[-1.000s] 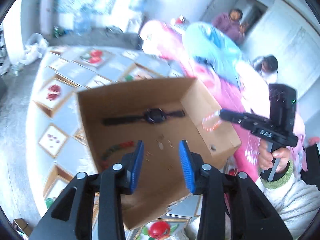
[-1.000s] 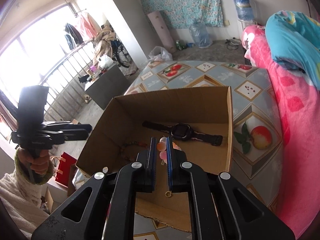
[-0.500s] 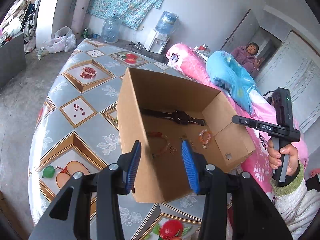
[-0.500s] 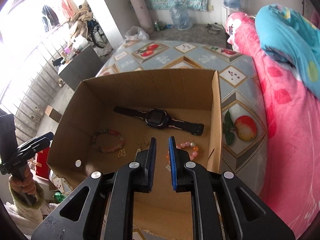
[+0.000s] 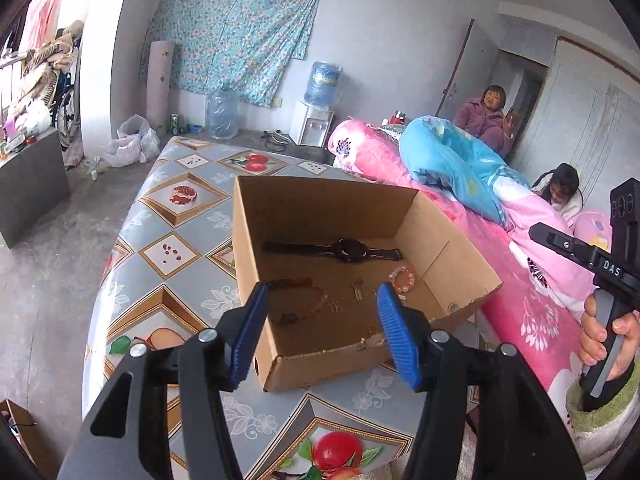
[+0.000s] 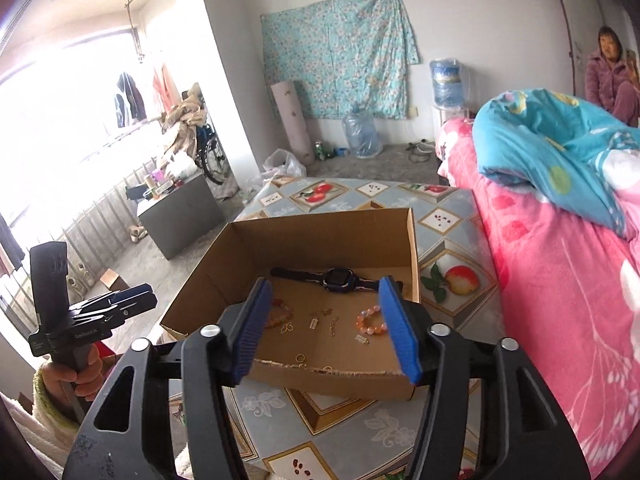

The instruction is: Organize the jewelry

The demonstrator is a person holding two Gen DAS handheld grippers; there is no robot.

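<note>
An open cardboard box (image 5: 320,364) (image 6: 320,228) stands on the table. In it lie a black watch (image 5: 348,250) (image 6: 336,278), a pink bead bracelet (image 5: 402,278) (image 6: 370,322), a darker bead bracelet (image 5: 304,306) (image 6: 278,314) and several small gold pieces (image 6: 320,322). My left gripper (image 5: 322,334) is open and empty, raised in front of the box's near wall. My right gripper (image 6: 330,330) is open and empty, raised over the box's near edge. Each gripper also shows in the other's view, the right one (image 5: 560,242) and the left one (image 6: 120,304).
The table has a fruit-patterned cloth (image 5: 172,220) (image 6: 360,420). A bed with pink bedding (image 5: 520,280) (image 6: 560,280) and a blue quilt (image 6: 560,140) runs along the right. Two people (image 5: 492,116) sit beyond the bed. A grey cabinet (image 6: 180,212) stands on the floor at the left.
My right gripper let the pink bead bracelet drop into the box, opened wide and drew back. My left gripper opened wider and pulled back and up from the box.
</note>
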